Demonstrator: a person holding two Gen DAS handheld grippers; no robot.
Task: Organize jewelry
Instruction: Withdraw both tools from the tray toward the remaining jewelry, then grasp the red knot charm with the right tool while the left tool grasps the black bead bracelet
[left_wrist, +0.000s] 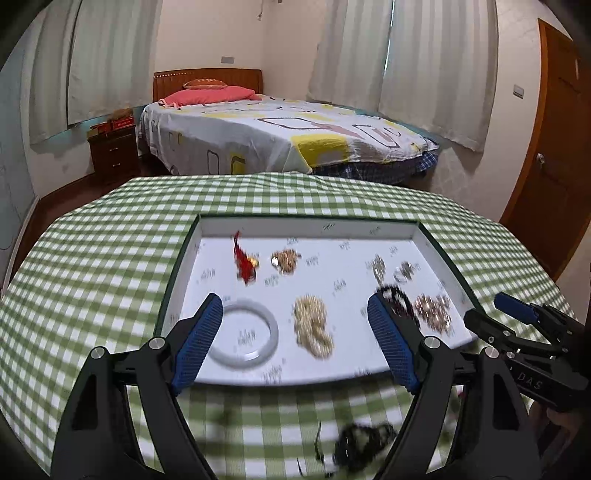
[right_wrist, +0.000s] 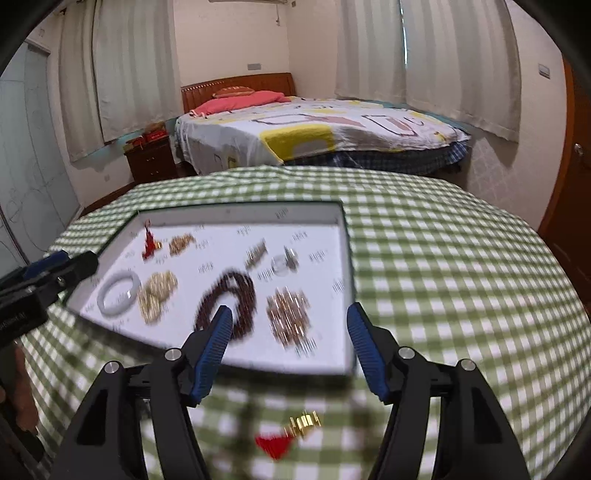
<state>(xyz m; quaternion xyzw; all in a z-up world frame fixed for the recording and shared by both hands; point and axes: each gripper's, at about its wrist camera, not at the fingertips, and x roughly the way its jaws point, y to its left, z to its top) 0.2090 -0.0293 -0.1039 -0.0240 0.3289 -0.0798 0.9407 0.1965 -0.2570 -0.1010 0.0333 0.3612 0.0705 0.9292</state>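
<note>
While both grippers hang over the near edge of the counter (left_wrist: 92, 258), neither one holds anything. The left gripper (left_wrist: 295, 339) has its jaws spread wide, with nothing between the blue pads. The right gripper (right_wrist: 290, 347) has its jaws apart too, and they are empty.

The counter wears a green and white checked cloth. On it lies a flat white tray (left_wrist: 207, 236) with low walls, and most of the jewelry sits inside it. In the left wrist view, a pale bangle (left_wrist: 273, 328) lies near the front left corner of the tray. Just beside it is a heap of small cream beads (left_wrist: 314, 328). Farther right are a dark bead string (left_wrist: 400, 299) and a pile of pinkish gold pieces (left_wrist: 434, 314), close together. At the back of the tray lie a red tassel charm (left_wrist: 243, 264), a small gold-brown heap (left_wrist: 286, 260) and two little silver pieces (left_wrist: 391, 269).

Two things lie on the cloth, outside the tray. A dark tangled piece (left_wrist: 360, 448) lies near the left gripper, between its arms in that view. A red tassel with a gold bead (right_wrist: 291, 434) lies near the right gripper. Both are blurred.

Behind the counter stands a bed (left_wrist: 277, 136) with a patterned cover.
</note>
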